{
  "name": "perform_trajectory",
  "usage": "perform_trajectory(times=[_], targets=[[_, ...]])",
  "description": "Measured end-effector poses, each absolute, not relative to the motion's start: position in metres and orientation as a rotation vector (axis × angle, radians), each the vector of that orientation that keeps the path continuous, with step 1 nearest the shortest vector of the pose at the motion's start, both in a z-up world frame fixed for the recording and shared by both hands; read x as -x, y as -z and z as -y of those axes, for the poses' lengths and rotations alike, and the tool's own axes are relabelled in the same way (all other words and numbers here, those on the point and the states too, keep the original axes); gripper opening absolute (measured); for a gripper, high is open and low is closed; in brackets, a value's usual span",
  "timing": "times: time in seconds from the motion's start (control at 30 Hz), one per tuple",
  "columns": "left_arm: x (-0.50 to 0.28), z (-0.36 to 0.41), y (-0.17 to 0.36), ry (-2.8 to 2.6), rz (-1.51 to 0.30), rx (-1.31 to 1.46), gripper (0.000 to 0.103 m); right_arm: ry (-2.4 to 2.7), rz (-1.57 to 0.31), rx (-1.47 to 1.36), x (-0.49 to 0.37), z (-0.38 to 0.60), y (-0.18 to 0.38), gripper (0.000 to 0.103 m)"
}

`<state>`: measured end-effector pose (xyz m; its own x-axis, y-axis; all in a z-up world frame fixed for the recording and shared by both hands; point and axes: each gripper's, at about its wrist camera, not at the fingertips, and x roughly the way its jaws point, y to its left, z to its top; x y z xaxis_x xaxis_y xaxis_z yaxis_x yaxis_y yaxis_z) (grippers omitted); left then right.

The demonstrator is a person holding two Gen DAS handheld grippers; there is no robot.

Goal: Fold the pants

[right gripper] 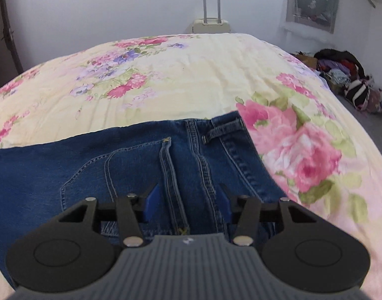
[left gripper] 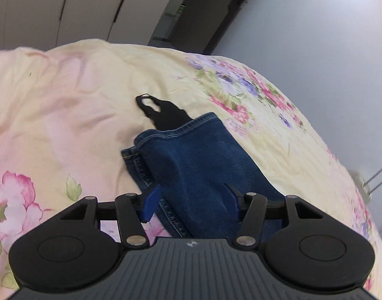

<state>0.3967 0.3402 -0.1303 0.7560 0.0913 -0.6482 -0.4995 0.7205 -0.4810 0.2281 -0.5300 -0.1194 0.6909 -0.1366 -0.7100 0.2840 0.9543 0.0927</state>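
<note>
Blue jeans lie on a floral bedspread. The left wrist view shows the leg hems (left gripper: 188,155), stacked and a little rumpled. My left gripper (left gripper: 192,200) is open, its blue fingers either side of the leg fabric, low over it. The right wrist view shows the waist end (right gripper: 130,165) with a back pocket, seams and a belt loop. My right gripper (right gripper: 188,200) is open over the centre seam near the waistband, holding nothing.
The bedspread (right gripper: 191,75) is cream with pink and purple flowers. A black strap-like item (left gripper: 160,115) lies just past the hems. A suitcase (right gripper: 211,22) stands beyond the bed. A pile of clothes (right gripper: 351,82) lies on the floor at right.
</note>
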Motion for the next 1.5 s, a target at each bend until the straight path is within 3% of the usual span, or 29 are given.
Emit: perform_trajectory(times=[0.07,0.23,0.33,0.37,0.53,0.77,0.83,0.9,1.1,1.37,1.5], targets=[[-0.396,-0.358,0.144,-0.380,-0.614,0.769,0.063,0.260,-0.737,-0.257,-0.213,0.528,0.123,0.046],[-0.406,-0.377,0.167,-0.379,-0.606,0.828,0.047,0.323,-0.742,-0.269,-0.202,0.519,0.123,0.047],[-0.415,-0.379,0.170,-0.374,-0.601,0.828,0.018,0.357,-0.761,-0.265,-0.202,0.518,0.126,0.046],[-0.416,-0.378,0.166,-0.387,-0.597,0.808,0.001,0.366,-0.759,-0.266,-0.201,0.517,0.127,0.046],[-0.414,-0.353,0.115,-0.376,-0.514,0.525,0.001,0.409,-0.773,-0.255,-0.196,0.514,0.129,0.046],[-0.438,-0.358,0.163,-0.482,-0.750,0.411,0.000,0.445,-0.785,-0.300,-0.184,0.509,0.126,0.046],[-0.437,-0.354,0.168,-0.502,-0.775,0.402,0.004,0.450,-0.800,-0.315,-0.180,0.502,0.124,0.046],[-0.431,-0.350,0.160,-0.546,-0.767,0.378,0.019,0.456,-0.805,-0.324,-0.173,0.490,0.119,0.047],[-0.404,-0.316,0.127,-0.426,-0.714,0.311,0.020,0.379,-0.789,-0.351,-0.139,0.423,0.108,0.058],[-0.409,-0.230,0.127,-0.209,-0.745,0.117,0.020,0.236,-0.849,-0.357,-0.121,0.317,0.144,0.057],[-0.419,-0.206,0.143,-0.186,-0.780,0.042,0.020,0.296,-0.794,-0.417,-0.129,0.306,0.160,0.048]])
